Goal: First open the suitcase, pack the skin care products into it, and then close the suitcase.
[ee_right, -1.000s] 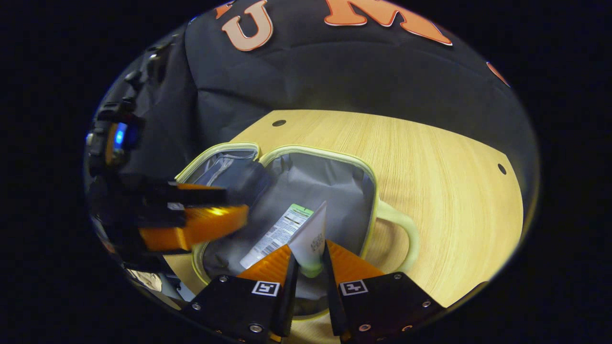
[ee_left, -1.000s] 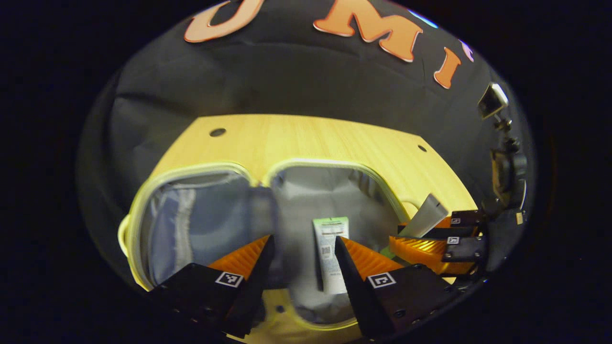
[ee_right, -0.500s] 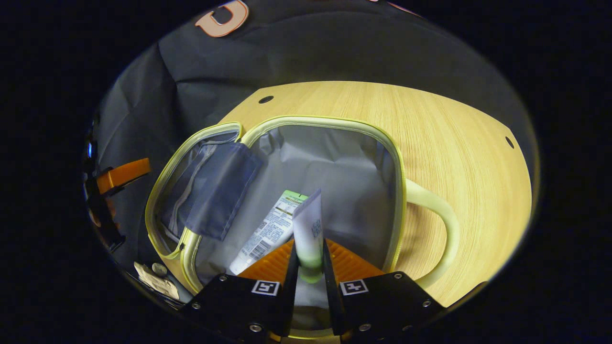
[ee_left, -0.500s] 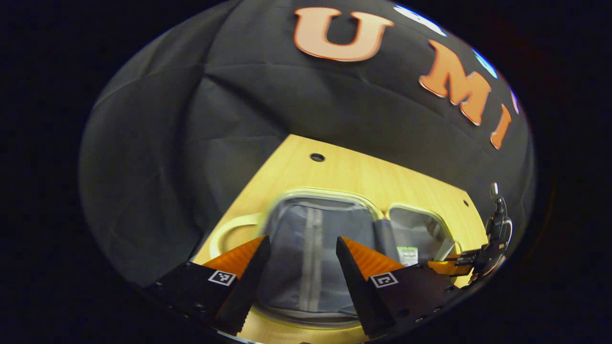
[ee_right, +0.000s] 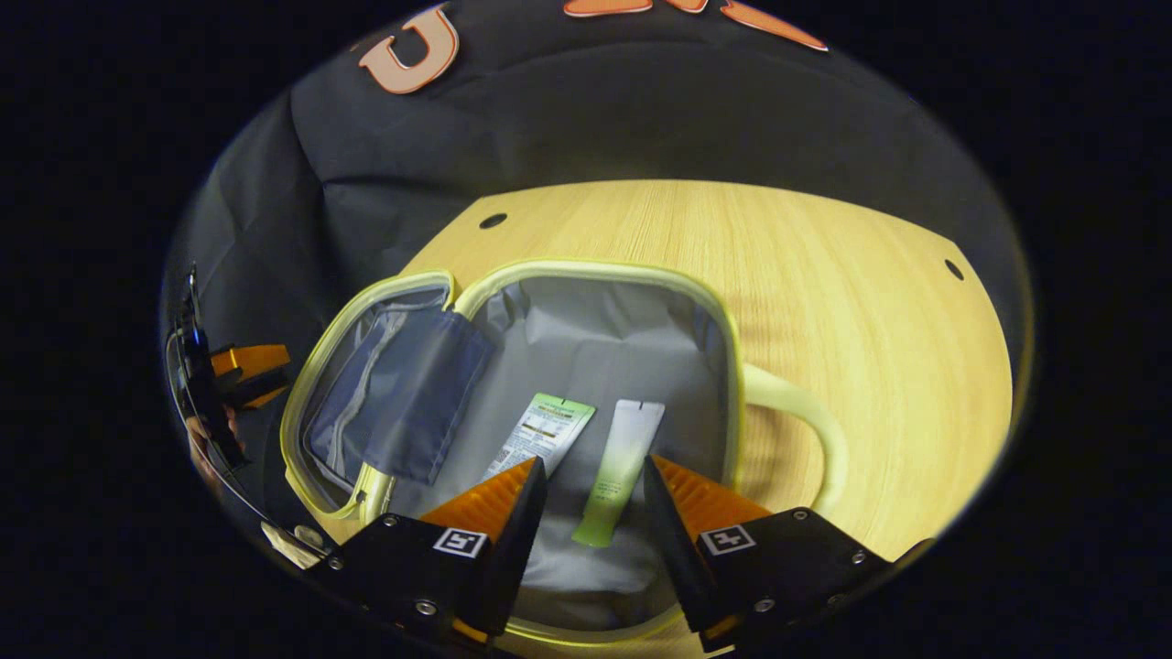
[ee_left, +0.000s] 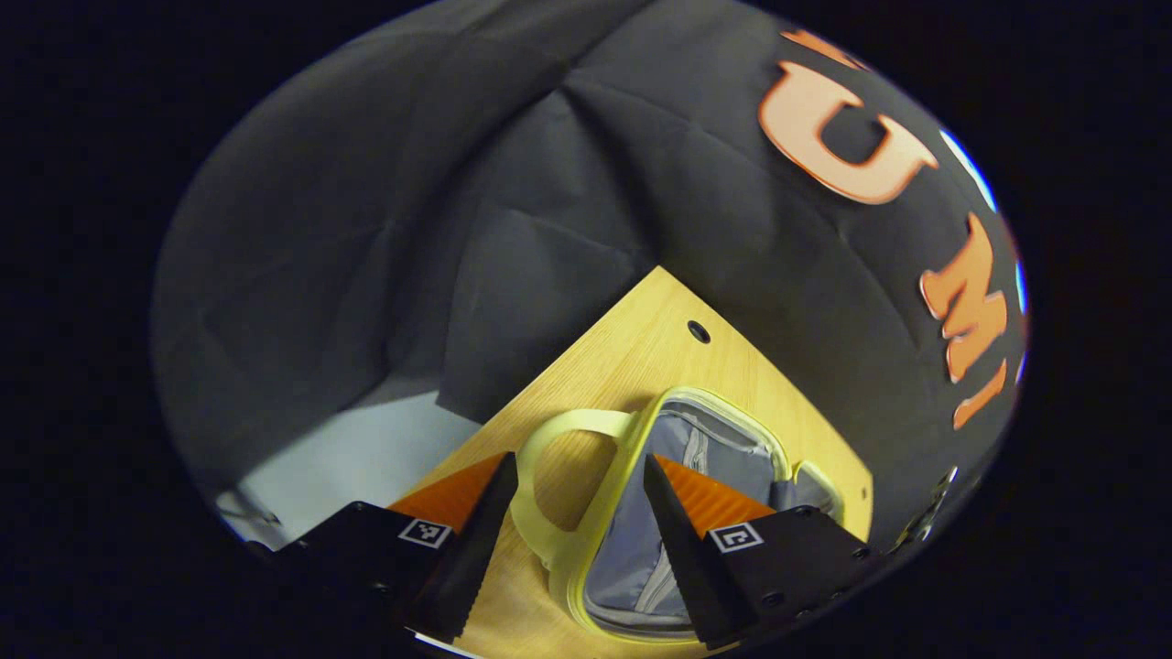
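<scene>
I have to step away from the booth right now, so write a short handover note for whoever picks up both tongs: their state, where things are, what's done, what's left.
Right tongs: open, empty, above the open suitcase.
Left tongs: open, empty, at the suitcase's pale handle on the lid side.
Things: two skin care tubes lie on the grey lining of the right half, the white labelled tube beside the white-to-green tube. Suitcase lies flat on the wooden table.
Done: suitcase opened, both tubes packed.
Left: fold the lid half over and close the suitcase.

Both claws — left [ee_left: 579, 494], right [ee_right: 591, 490] — agape
</scene>
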